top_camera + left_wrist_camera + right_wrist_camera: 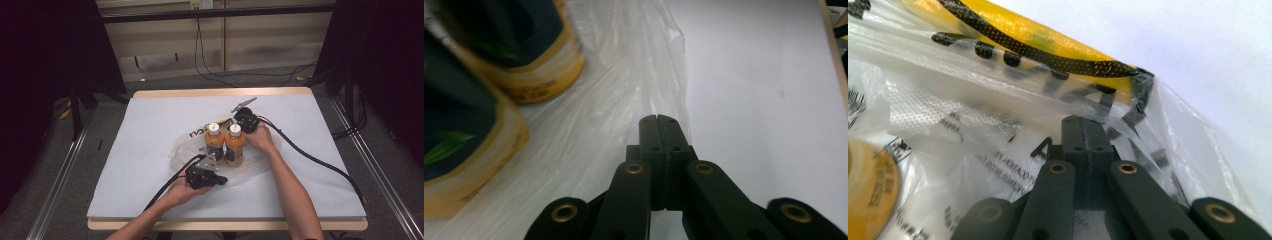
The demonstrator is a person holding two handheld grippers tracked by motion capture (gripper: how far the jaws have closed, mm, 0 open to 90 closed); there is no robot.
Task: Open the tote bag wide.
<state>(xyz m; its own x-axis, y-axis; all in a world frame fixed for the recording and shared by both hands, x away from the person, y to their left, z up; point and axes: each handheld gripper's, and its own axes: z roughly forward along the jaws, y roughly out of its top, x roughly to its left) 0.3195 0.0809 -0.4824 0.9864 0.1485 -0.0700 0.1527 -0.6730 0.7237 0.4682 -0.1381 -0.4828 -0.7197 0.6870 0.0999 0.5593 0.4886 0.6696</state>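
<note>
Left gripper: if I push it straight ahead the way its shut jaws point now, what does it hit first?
The left gripper would meet the edge of the clear plastic bag right at its tips. Beyond that lies bare white table cover. The two orange bottles stand off to its left, probably out of line.

Two orange bottles (224,144) with white caps are seen upright and touching, side by side, on a clear plastic bag (252,167) that is spread flat at the middle of the white tabletop (150,125).
</note>
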